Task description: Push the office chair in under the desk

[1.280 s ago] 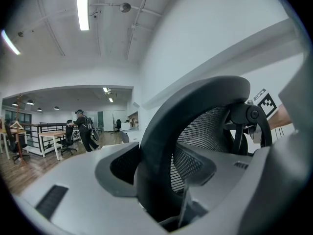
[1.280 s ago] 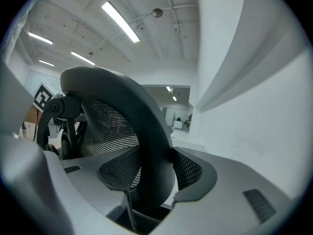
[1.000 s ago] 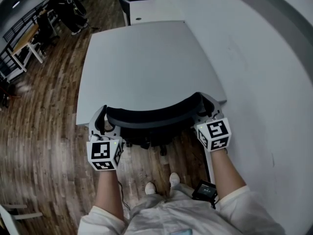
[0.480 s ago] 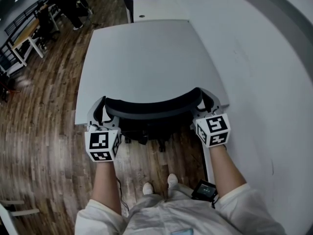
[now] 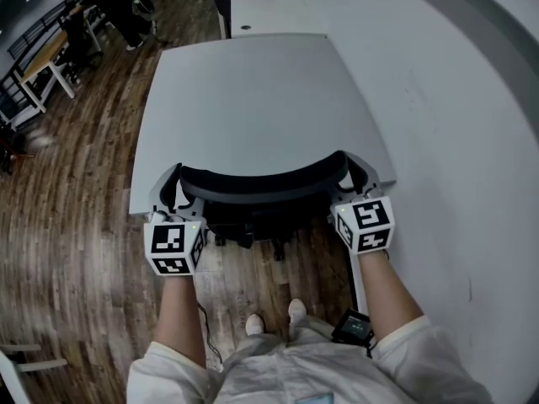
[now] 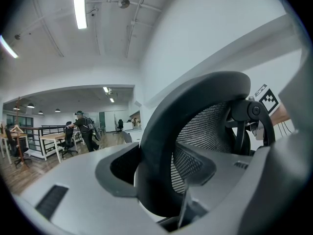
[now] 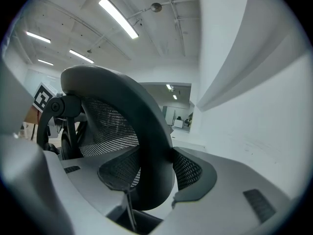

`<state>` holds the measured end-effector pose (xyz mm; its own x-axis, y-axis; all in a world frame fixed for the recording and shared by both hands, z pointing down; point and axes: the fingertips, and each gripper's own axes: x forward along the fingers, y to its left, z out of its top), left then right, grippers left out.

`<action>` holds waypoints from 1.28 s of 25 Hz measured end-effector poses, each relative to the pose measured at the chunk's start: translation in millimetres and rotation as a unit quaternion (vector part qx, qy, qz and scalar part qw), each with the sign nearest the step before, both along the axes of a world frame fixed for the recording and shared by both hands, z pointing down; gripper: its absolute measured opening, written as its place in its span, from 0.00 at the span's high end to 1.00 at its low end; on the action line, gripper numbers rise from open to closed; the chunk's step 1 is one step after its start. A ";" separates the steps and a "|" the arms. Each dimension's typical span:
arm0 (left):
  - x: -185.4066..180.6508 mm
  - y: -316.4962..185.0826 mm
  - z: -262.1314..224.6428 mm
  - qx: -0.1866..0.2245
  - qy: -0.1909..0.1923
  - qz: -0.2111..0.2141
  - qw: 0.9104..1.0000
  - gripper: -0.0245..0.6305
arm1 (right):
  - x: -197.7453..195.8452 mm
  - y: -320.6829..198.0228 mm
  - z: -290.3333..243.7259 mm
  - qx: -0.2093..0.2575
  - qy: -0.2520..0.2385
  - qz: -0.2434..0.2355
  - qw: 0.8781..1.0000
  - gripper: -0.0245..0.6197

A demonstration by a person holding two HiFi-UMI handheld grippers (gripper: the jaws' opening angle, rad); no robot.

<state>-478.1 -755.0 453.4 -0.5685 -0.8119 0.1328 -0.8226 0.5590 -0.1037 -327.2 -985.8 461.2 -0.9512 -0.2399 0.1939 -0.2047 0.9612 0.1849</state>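
Note:
The black mesh office chair's curved backrest (image 5: 261, 185) lies along the near edge of the grey desk (image 5: 253, 99), with the seat hidden under the desktop. My left gripper (image 5: 171, 196) clasps the backrest's left end and my right gripper (image 5: 358, 179) its right end. In the left gripper view the backrest's rim (image 6: 161, 146) fills the space between the jaws of the left gripper (image 6: 156, 180). The right gripper view shows the same rim (image 7: 146, 146) held between the jaws of the right gripper (image 7: 151, 180). The chair's base (image 5: 253, 230) shows below the backrest.
A white wall (image 5: 455, 141) runs close along the desk's right side. Wooden floor (image 5: 76, 251) lies to the left and under my feet (image 5: 274, 316). Another desk (image 5: 253, 11) stands behind this one. A person and chairs (image 5: 118, 7) are at the far left.
Both grippers and the chair's backrest moved a little forward, toward the desk, then held still for the last half second. Both grips stayed the same.

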 end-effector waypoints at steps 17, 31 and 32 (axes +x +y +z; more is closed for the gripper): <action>6.8 11.2 -0.8 0.029 0.013 0.018 0.999 0.57 | 7.9 3.3 -3.4 -0.080 -0.014 -0.060 0.995 0.59; 109.9 38.6 16.5 0.082 0.070 0.047 0.993 0.54 | 83.8 59.1 -2.6 -0.088 -0.035 -0.102 0.990 0.59; 118.5 35.3 13.8 0.084 0.073 0.056 0.992 0.54 | 85.8 65.1 -5.2 -0.089 -0.036 -0.111 0.989 0.60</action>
<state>-359.6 -719.7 467.2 -0.4581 -0.8866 0.0641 -0.8800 0.4625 0.1084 -241.4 -920.7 455.9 -0.9896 0.0073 0.1434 0.0077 1.0000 0.0021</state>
